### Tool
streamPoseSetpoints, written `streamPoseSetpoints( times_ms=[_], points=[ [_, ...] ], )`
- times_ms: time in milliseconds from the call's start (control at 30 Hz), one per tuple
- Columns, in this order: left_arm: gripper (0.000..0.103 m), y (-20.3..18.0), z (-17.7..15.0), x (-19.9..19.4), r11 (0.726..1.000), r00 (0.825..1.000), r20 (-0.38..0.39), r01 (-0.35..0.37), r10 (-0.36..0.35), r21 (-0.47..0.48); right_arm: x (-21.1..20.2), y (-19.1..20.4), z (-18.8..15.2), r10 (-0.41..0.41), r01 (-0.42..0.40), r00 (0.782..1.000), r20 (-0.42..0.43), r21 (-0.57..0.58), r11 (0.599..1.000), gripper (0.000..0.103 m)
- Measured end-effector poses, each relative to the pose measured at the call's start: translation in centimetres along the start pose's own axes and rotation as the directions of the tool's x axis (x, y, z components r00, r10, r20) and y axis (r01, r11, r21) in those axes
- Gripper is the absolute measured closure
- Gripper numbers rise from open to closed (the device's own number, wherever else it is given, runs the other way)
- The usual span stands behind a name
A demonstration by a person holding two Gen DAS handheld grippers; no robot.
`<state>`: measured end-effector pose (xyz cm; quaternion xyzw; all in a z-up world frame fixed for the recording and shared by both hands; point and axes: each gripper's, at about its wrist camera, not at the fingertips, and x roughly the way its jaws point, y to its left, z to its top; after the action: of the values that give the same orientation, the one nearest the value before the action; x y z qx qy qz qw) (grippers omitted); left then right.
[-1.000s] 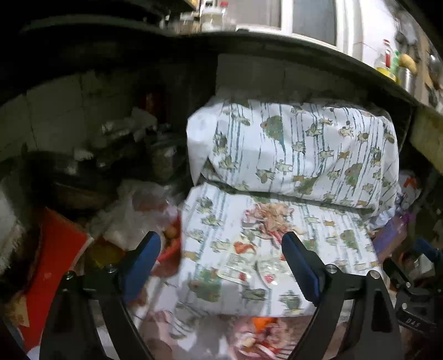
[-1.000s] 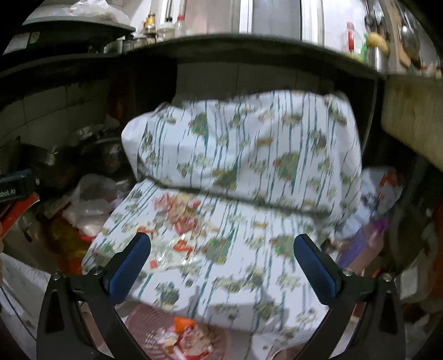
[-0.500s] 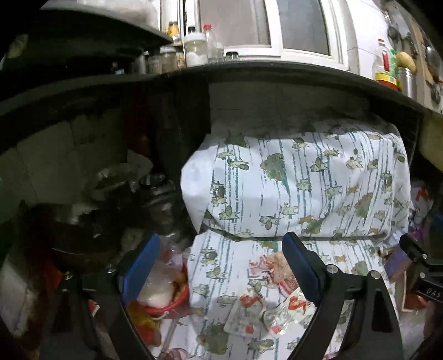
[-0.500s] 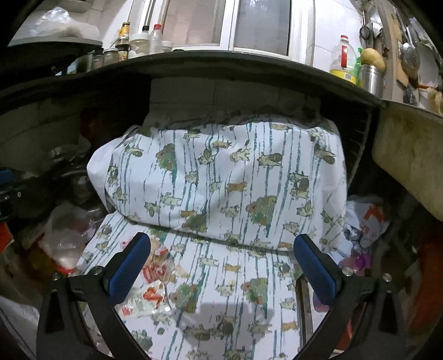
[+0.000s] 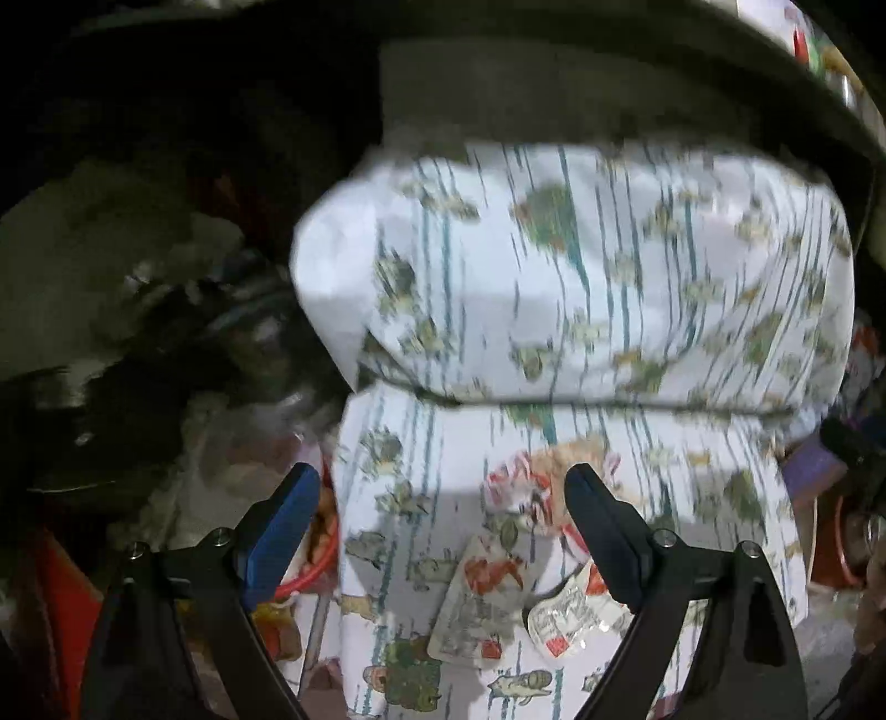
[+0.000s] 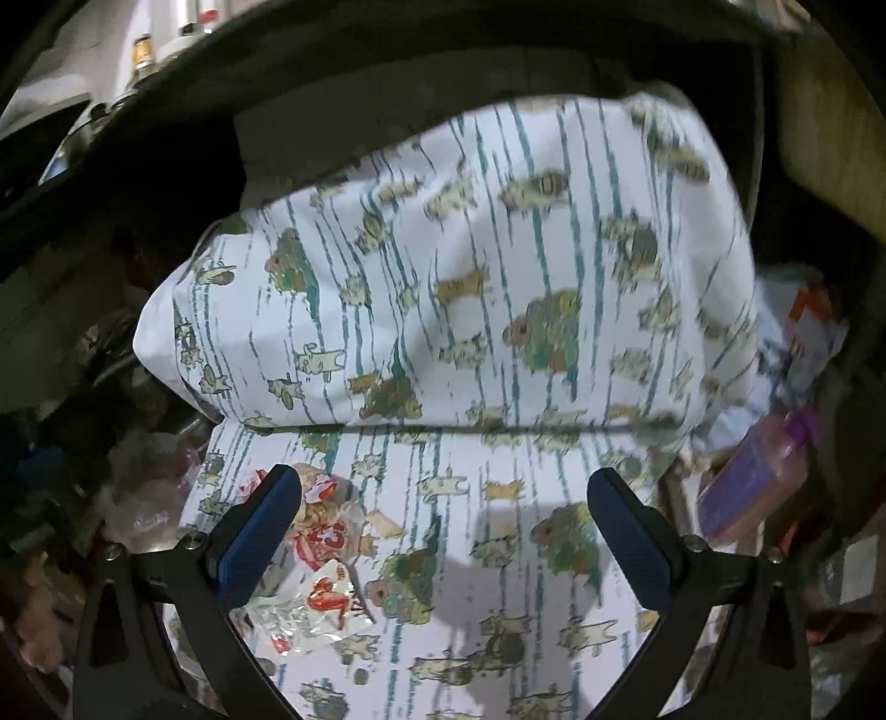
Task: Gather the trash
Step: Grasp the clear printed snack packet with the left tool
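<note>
Nearest the lens, the left tongs (image 5: pixel 437 531) stand wide apart with nothing between the blue pads, hanging over a surface draped in a white printed cloth (image 5: pixel 421 498). On that cloth, just ahead of and partly behind the right-hand finger, lie the trash wrappers (image 5: pixel 487 598): flat clear sachets with red print, and a crumpled red-and-white one (image 5: pixel 531 476) a little further on. The right tongs (image 6: pixel 443 531) are likewise spread open and empty over the same cloth (image 6: pixel 498 554); in that view the wrappers (image 6: pixel 326 587) sit beside and partly under the left-hand finger.

To the left of the cloth edge, lower down, is a red-rimmed bowl (image 5: pixel 310 570) among clear plastic bags (image 6: pixel 144 498), all dim and cluttered. To the right, a purple bottle (image 6: pixel 753 487) lies on its side near more bags.

Behind the wrappers a bulky cushion (image 6: pixel 470 288) in matching print rests against the back, blocking the way further in. Above it runs a dark desk edge (image 6: pixel 387 66), with jars (image 6: pixel 144 50) at the far top left.
</note>
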<state>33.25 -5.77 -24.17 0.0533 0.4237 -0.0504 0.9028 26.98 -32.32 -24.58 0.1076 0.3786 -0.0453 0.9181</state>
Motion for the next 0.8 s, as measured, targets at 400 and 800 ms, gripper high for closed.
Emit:
streamPoseSetpoints(
  times_ms=[400,800],
  points=[
    [0.012,-4.7,-1.7,7.1,0.982,0.978,-0.209,0.063,-0.024,0.178,4.1,-2.2,0.6,0.021,0.000,0.983,-0.182,0.112,0.994,0.000],
    [0.012,-13.4,-8.3,9.5,0.832,0.936,-0.351,0.171,0.030,0.527,5.2,-4.0,0.3,0.144,-0.100,0.954,-0.264,0.171,0.980,0.000]
  ],
)
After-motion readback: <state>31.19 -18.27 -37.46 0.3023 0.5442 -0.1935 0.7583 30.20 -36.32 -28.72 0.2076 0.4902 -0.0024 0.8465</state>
